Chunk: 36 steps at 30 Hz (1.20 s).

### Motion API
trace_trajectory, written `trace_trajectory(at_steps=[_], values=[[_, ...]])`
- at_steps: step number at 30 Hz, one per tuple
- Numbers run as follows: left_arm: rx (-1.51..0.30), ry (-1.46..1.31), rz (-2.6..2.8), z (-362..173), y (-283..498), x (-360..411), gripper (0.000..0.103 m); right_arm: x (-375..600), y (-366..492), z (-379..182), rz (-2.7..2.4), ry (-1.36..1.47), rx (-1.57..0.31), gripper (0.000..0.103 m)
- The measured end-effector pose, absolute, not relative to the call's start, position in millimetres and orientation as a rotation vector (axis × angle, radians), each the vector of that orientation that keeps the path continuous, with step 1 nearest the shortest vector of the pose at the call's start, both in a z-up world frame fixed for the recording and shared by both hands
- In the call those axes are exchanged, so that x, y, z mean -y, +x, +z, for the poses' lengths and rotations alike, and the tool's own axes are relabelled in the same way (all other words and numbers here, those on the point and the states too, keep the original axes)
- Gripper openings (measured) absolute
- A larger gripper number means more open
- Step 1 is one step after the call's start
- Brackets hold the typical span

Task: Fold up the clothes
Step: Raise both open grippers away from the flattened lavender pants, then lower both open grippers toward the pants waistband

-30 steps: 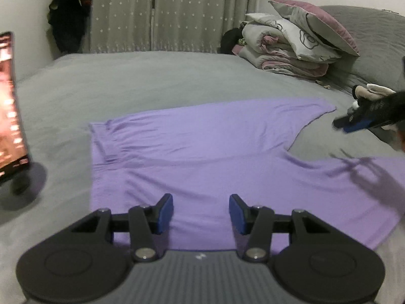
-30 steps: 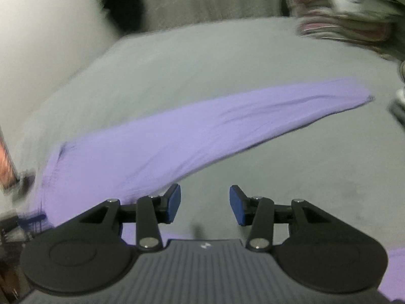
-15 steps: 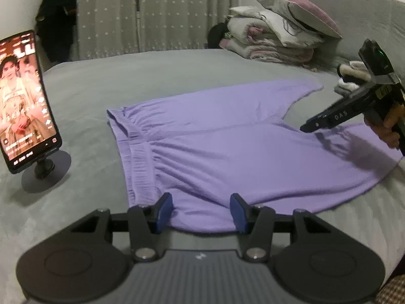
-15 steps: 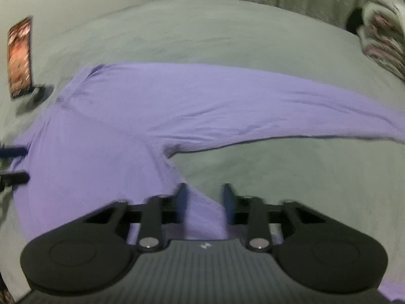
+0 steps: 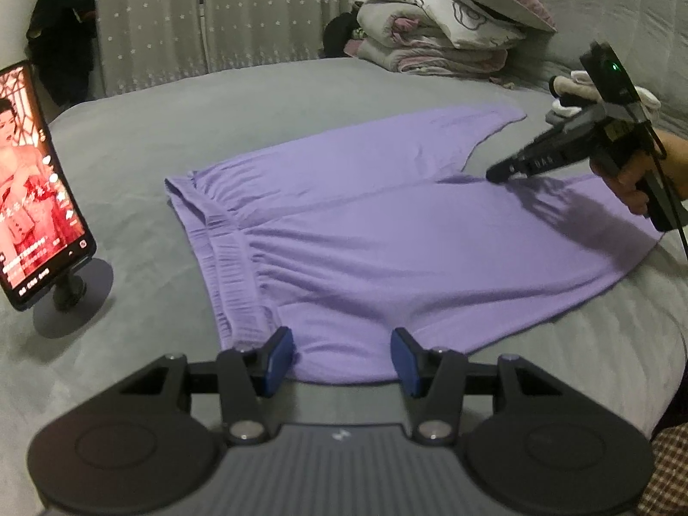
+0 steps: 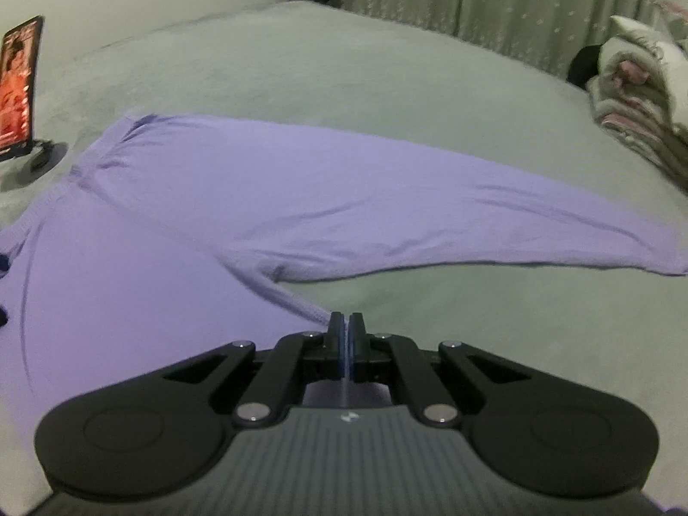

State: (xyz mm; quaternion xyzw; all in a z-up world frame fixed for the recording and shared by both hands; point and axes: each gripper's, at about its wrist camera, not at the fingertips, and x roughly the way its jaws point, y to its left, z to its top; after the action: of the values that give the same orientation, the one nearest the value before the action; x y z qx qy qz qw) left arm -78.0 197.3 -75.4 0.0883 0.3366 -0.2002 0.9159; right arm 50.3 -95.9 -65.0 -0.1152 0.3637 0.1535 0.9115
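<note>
Grey bed [image 5: 266, 99] filling most of both frames, its cover plush and lightly creased. Purple trousers [image 5: 387, 232] spread flat across the middle of it, waistband toward the left of the left wrist frame, 2 legs fanning toward the right. Left tongs [image 5: 342, 357] at bottom centre, standing about half apart with the near hem of the trousers between the blue pads, not pressed. Right tongs [image 6: 345, 331] at lower centre of the right wrist frame, pressed together at the inner edge of the near leg beside the crotch; pinched fabric hard to confirm, though the edge runs right up to the tips. Same tongs at the right of the left wrist frame, held in a hand [image 5: 632, 172], tip down on the cloth. Phone [image 5: 34, 180] on a round stand at far left, screen lit red. Pale dotted curtains [image 5: 258, 13] across the top, a dark garment [image 5: 64, 34] hanging upper left, folded bedding [image 5: 438, 43] and a pillow stacked upper right.
</note>
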Motion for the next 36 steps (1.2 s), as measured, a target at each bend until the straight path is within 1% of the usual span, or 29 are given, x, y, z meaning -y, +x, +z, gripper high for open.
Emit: trace_trajectory(at_steps=[6,8,10,18,19,22,29,30,32,36], values=[[-0.703,0.19,-0.407,-73.7,-79.5,-195.0,0.052,94.4,51.8,-71.7,0.301,-0.23,-0.762,0.002],[-0.708,0.184,-0.404,-71.5,-78.7,-194.8,0.052,92.6,50.8,-71.0,0.3,-0.23,-0.761,0.005],[-0.707,0.178,-0.405,-68.3,-77.7,-194.0,0.052,92.8,50.0,-68.6,0.3,-0.215,-0.76,0.012],[-0.66,0.088,-0.423,-55.7,-67.3,-196.5,0.052,97.9,51.2,-60.8,0.297,-0.181,-0.73,0.016],[-0.652,0.072,-0.418,-55.0,-64.2,-197.0,0.052,98.8,51.3,-60.8,0.297,-0.175,-0.729,0.019],[-0.634,0.033,-0.382,-53.6,-54.4,-195.4,0.052,99.5,51.4,-60.3,0.289,-0.161,-0.725,0.035],[-0.618,-0.001,-0.283,-51.6,-29.5,-181.7,0.052,94.1,49.8,-56.8,0.33,-0.151,-0.727,0.036],[-0.615,-0.002,-0.276,-52.0,-26.9,-179.5,0.052,93.4,49.3,-56.8,0.336,-0.156,-0.728,0.037],[-0.614,-0.005,-0.266,-53.1,-22.1,-175.4,0.052,91.6,49.2,-57.5,0.345,-0.167,-0.729,0.041],[-0.604,0.013,-0.251,-55.9,-14.3,-167.4,0.052,89.3,49.3,-59.4,0.358,-0.187,-0.733,0.041]])
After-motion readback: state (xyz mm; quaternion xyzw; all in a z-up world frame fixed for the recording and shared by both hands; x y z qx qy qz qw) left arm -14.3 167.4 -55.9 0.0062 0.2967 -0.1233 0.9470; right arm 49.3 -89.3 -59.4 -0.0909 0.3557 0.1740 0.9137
